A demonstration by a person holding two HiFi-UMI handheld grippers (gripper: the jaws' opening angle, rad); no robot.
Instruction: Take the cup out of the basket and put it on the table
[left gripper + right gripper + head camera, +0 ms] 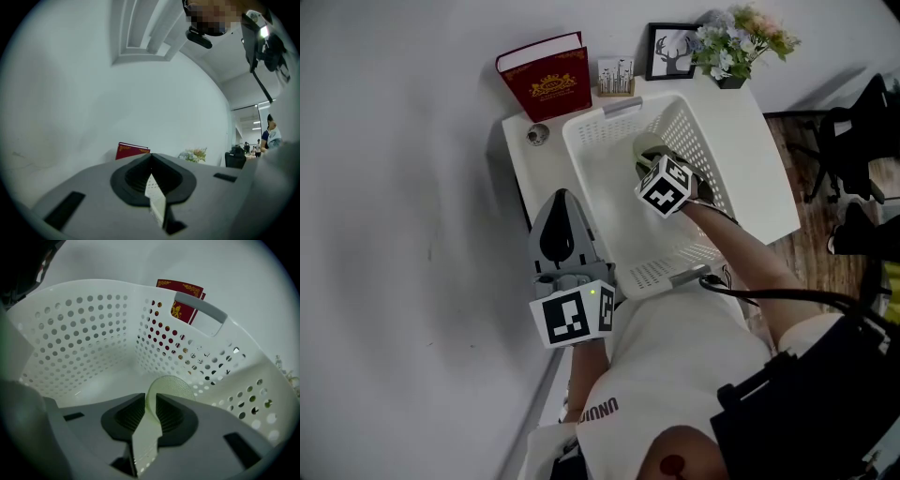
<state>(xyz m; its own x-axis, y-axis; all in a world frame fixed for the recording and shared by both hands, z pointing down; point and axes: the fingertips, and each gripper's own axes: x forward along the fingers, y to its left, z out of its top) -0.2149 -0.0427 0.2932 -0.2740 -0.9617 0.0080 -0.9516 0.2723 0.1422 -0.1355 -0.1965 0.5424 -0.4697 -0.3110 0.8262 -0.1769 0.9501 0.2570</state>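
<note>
head view: white table (761, 161), right gripper (151, 401) pinching cup (171, 387) in basket (602, 192), left gripper (151, 159) closed.

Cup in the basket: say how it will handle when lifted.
The cup looks thin and translucent, so probably light and slightly flexible. The right tongs pinch only its wall, so it may tilt. Its round body could roll on its side.
</note>
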